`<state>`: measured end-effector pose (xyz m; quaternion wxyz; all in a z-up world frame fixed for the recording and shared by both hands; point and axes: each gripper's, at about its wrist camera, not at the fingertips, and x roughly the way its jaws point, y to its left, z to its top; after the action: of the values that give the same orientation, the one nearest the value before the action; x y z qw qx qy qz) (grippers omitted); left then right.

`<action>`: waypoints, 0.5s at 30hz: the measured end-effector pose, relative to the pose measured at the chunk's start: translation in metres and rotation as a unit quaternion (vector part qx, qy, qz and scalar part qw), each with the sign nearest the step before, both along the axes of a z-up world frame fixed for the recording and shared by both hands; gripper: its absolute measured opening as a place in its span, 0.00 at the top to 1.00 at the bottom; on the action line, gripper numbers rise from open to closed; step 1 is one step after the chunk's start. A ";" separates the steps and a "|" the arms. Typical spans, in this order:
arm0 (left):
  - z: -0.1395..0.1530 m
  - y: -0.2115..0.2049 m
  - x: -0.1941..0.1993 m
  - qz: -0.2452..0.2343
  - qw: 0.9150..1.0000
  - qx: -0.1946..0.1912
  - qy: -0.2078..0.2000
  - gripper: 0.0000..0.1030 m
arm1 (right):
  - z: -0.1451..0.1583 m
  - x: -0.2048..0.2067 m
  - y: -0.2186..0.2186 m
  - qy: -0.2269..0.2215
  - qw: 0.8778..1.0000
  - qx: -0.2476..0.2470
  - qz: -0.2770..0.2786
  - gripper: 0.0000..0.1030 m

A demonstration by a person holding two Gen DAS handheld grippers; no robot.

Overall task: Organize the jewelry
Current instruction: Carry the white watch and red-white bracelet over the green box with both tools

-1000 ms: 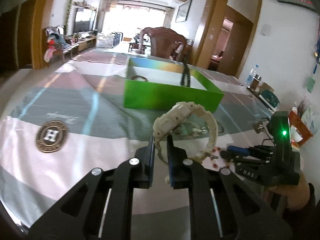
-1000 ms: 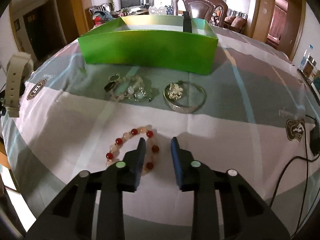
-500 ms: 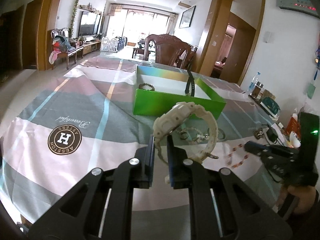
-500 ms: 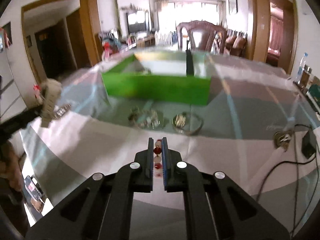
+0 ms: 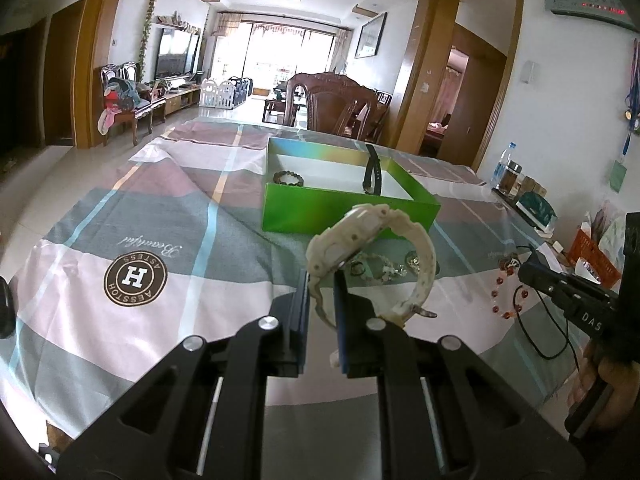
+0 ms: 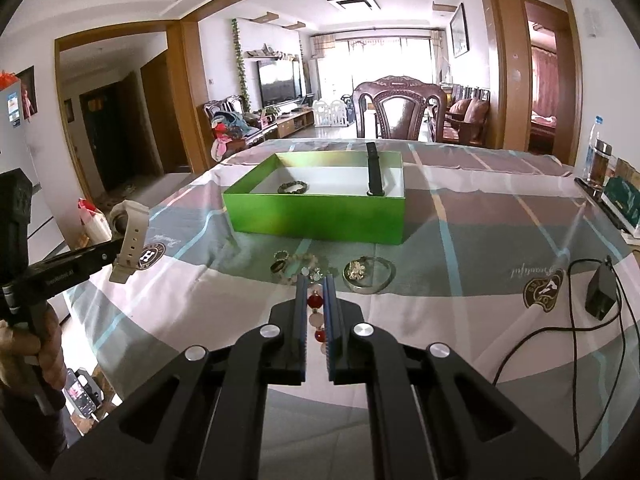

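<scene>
My left gripper (image 5: 322, 280) is shut on the strap of a cream watch (image 5: 360, 236) and holds it above the table; the watch also shows in the right wrist view (image 6: 130, 236). My right gripper (image 6: 315, 284) is shut on a red and pale bead bracelet (image 6: 315, 302), which hangs from it in the left wrist view (image 5: 506, 292). The green box (image 6: 316, 216) stands ahead with a dark bead bracelet (image 6: 293, 187) and a black watch (image 6: 374, 172) inside. A silver bangle (image 6: 370, 276) and a cluster of jewelry (image 6: 300, 266) lie on the cloth before the box.
A checked tablecloth (image 5: 132, 248) covers the table. A black charger with cable (image 6: 600, 296) lies at the right. Bottles (image 6: 598, 152) and a dark green case (image 6: 622, 200) stand at the far right edge. A wooden chair (image 6: 400, 110) stands behind the box.
My right gripper shut on the bead bracelet and lifted it off the cloth. Both grippers rose and drew back from the table, the left still holding the watch.
</scene>
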<state>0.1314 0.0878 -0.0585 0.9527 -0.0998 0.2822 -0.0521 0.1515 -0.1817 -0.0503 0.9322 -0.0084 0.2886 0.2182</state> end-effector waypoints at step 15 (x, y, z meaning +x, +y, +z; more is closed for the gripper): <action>-0.007 -0.008 0.003 -0.006 1.000 0.009 0.011 0.88 | -0.009 -0.002 0.000 0.007 1.000 0.005 0.002 0.93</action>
<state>0.1347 0.0801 -0.0651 0.9501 -0.0902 0.2937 -0.0540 0.1499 -0.1815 -0.0595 0.9297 -0.0028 0.2941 0.2219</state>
